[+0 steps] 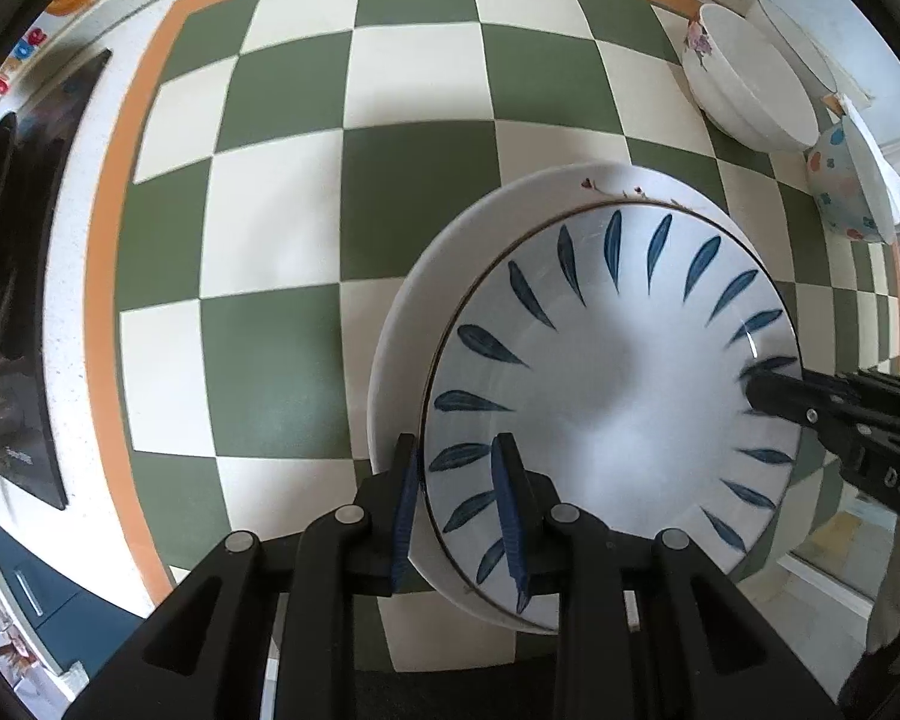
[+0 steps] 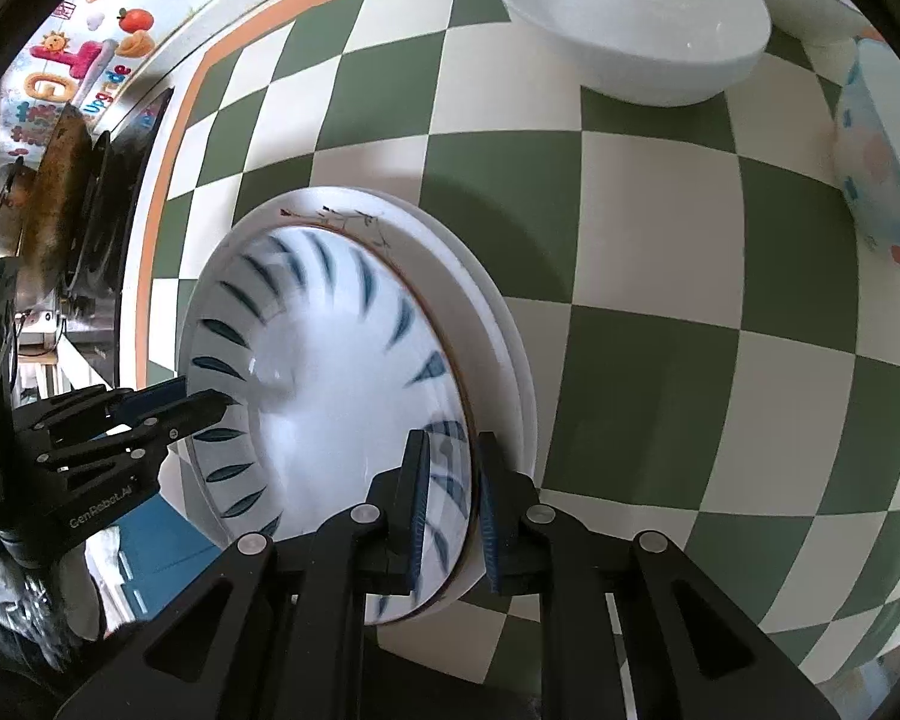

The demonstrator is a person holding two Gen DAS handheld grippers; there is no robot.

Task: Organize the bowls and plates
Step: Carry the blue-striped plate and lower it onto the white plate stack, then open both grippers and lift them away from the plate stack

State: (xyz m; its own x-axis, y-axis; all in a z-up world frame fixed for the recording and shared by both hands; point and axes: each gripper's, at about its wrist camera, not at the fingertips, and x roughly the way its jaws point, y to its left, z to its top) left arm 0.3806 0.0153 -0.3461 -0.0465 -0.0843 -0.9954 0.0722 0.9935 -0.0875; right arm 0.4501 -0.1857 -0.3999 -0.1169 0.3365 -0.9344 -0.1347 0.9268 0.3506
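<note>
- a blue-leaf plate (image 1: 606,396) is lying on top of a larger white plate (image 1: 450,252), and the white plate is peeking out as a crescent on one side of it.
- the stack is sitting over a green and cream checked mat (image 1: 306,192), and whether the white plate is touching the mat cannot be told.
- the left gripper (image 1: 457,510) is pointing down at the near rim of the stack, its blue-padded jaws standing close together and clamping the rims of both plates, one pad inside the blue-leaf plate and one outside the white plate.
- the right gripper (image 2: 453,510) is gripping the opposite rim of the stack the same way, jaws nearly together, one pad inside the blue-leaf plate and the other outside the white plate's rim.
- each gripper is showing in the other's camera as a black tool reaching onto the blue-leaf plate's edge.
- a plain white bowl (image 2: 636,24) is standing on the mat well beyond the blue-leaf plate, near the mat's orange border.
- a spotted bowl (image 2: 882,162) with blue and orange marks is standing just beside the white bowl, also well apart from the blue-leaf plate.
- in the left wrist view a further white dish (image 1: 795,42) is showing behind the white bowl.
- a dark stovetop with a pan (image 2: 60,180) is lying off the mat, on the side of the blue-leaf plate away from the bowls.
</note>
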